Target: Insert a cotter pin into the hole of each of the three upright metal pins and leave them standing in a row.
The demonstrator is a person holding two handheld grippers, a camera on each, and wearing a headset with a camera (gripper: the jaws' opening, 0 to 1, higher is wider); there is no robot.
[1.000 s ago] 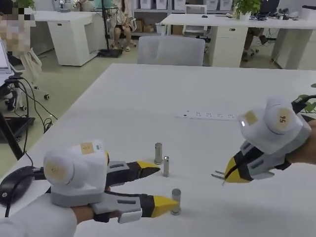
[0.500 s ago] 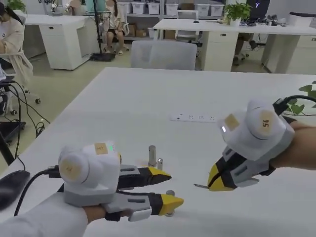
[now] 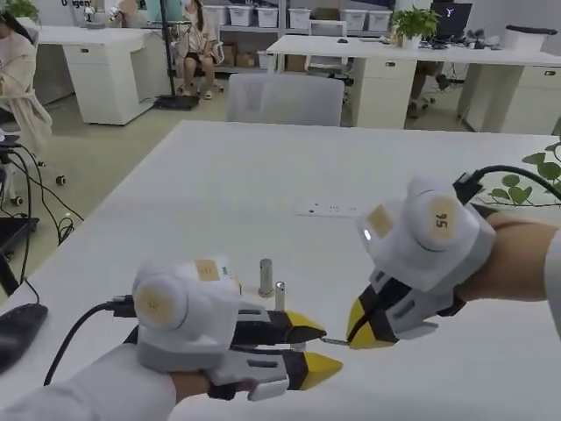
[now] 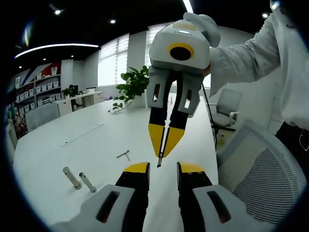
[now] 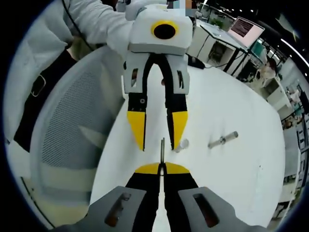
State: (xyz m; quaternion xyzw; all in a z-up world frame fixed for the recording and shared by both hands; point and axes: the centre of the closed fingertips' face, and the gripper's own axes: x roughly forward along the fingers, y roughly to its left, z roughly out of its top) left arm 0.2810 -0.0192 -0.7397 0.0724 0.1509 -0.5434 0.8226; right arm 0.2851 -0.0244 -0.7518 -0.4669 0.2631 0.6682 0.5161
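At the lower middle of the head view, the right gripper (image 3: 358, 336) pinches a cotter pin (image 3: 333, 340), which points at the spread jaws of the left gripper (image 3: 312, 349). Two upright metal pins (image 3: 266, 277) stand just above them. A spare cotter pin (image 4: 124, 154) lies on the table (image 3: 263, 175).

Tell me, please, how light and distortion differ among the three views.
Head view: soft even light, faint shadows on the white table. Left gripper view: fisheye curves the table edge, windows glare, ceiling dark. Right gripper view: same curving, the chair bulges, the cotter pin in the right claw is sharp.
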